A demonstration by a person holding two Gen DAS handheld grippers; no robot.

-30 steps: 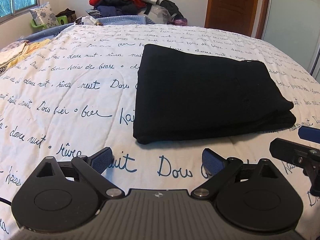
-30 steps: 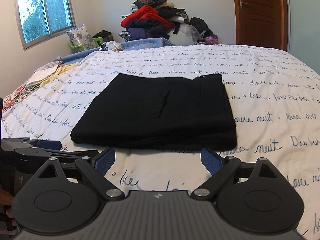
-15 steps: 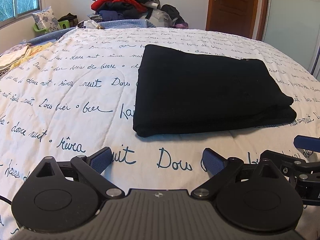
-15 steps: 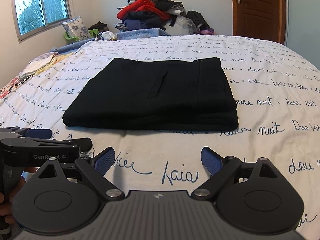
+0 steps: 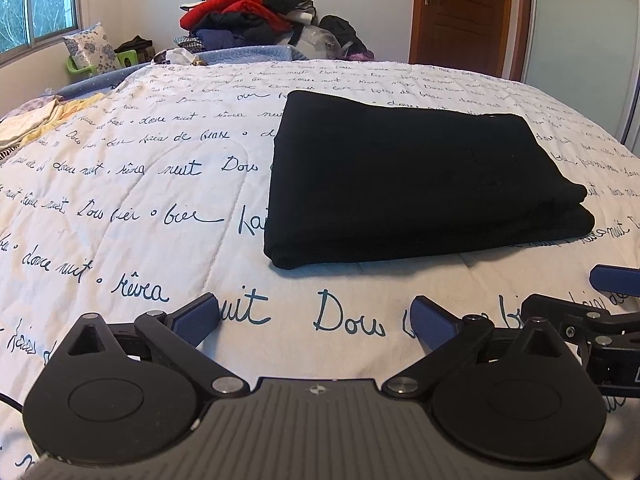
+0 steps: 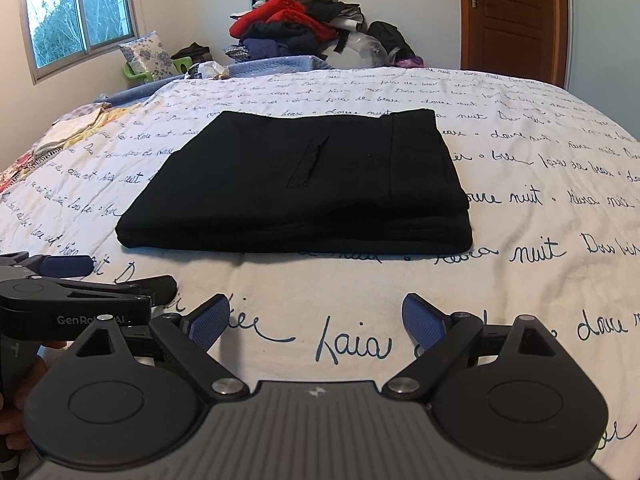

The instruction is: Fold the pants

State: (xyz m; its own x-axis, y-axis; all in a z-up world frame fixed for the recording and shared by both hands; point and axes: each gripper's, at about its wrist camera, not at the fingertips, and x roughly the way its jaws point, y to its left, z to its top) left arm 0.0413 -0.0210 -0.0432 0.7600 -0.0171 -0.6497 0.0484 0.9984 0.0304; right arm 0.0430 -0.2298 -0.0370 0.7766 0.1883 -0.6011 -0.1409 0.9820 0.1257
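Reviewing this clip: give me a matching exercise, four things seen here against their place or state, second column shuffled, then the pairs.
Things:
1. pants
2. clothes pile
3. left gripper
4. door

Place or state:
A. open, holding nothing
B. heaped beyond the far end of the bed
C. closed, at the back right
D. folded flat on the bedspread

Pairs: 1-D, 2-B, 3-A, 4-C

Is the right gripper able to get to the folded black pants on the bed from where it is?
Probably yes. The right gripper has its jaws open and points straight at the folded black pants; only bare white quilt with blue handwriting lies between them. The left gripper sits off to the side, out of the way.
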